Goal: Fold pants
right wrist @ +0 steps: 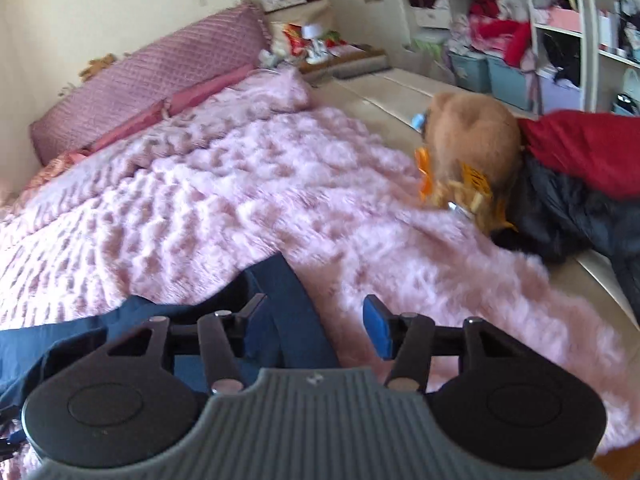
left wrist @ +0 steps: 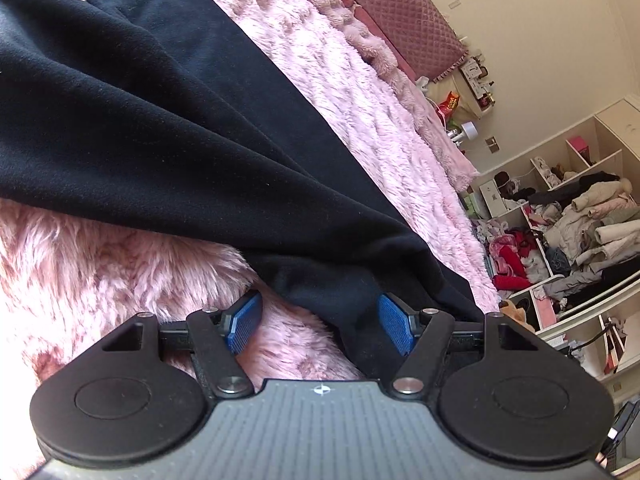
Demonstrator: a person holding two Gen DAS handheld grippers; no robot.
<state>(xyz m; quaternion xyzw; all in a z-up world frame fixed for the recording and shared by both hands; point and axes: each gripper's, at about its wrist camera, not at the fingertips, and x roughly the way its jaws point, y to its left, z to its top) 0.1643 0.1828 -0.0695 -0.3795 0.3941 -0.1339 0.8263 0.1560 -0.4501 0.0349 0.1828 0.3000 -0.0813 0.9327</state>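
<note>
The dark navy pants (left wrist: 160, 120) lie spread over a fluffy pink blanket (left wrist: 360, 92) on a bed. In the left wrist view my left gripper (left wrist: 320, 322) is open, its blue pads (left wrist: 246, 320) wide apart, and a narrow end of the pants runs between them without being pinched. In the right wrist view my right gripper (right wrist: 316, 326) is open too. A strip of the pants (right wrist: 280, 304) lies between its fingers by the left pad, and the blue right pad (right wrist: 376, 328) is over the blanket (right wrist: 240, 184).
A tan plush toy (right wrist: 472, 152) and a heap of red and black clothes (right wrist: 580, 176) sit on the bed's right side. A quilted pink headboard cushion (right wrist: 160, 72) is at the back. Cluttered white shelves (left wrist: 572, 216) stand beyond the bed.
</note>
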